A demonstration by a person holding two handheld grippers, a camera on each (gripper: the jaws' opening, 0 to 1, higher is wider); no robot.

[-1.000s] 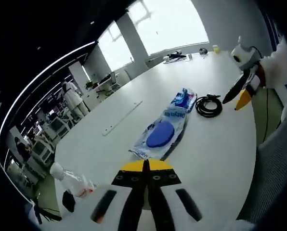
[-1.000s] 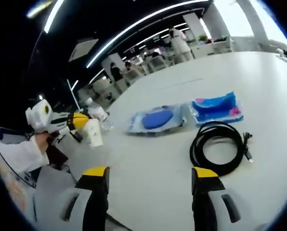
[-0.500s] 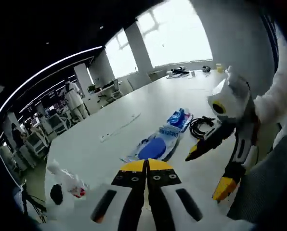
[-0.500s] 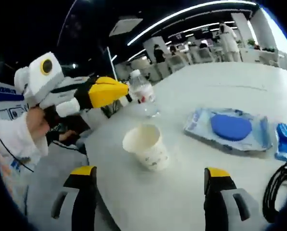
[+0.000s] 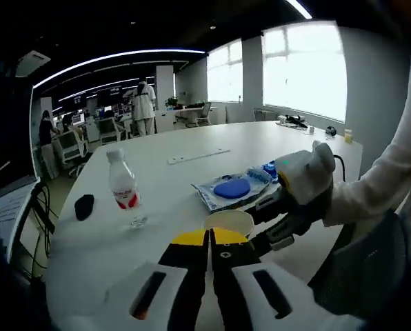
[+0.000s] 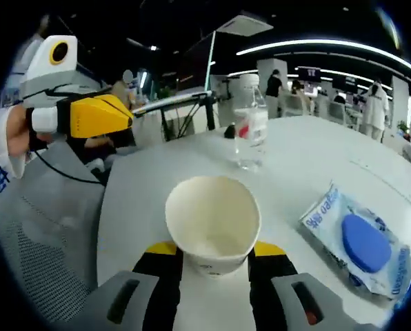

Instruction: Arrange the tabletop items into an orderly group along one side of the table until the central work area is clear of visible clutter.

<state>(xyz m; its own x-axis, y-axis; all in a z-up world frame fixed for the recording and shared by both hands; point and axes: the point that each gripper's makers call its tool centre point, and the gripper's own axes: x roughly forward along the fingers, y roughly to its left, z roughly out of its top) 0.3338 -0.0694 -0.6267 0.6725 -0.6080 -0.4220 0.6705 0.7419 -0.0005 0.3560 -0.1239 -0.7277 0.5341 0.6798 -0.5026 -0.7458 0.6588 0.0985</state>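
My right claw [image 6: 210,256] has its two yellow-tipped jaws pressed against either side of a white paper cup [image 6: 212,221], open end up, standing on the white table [image 6: 143,186]. The cup fills the gap between the jaws, so the claw is narrowed to the cup's width and gripping it. In the left gripper view the same cup [image 5: 228,222] sits just past my left claw [image 5: 209,238], with the right claw [image 5: 288,219] reaching in from the right onto it.

My left claw has its jaws pressed together with only a thin seam between them and nothing held. In the right gripper view it [image 6: 98,114] hangs in the air up and to the left of the cup, off the table's near edge.

Straight ahead of the right claw, beyond the cup, stands a clear plastic water bottle with a red label [image 6: 251,131]; a small black object [image 6: 229,130] lies just behind it. To the right of the cup lies a clear plastic packet holding a round blue pad [image 6: 363,241], well apart from the cup. The table edge curves close on the left of the cup, while bare white surface opens ahead and to the right, between the bottle and the packet.
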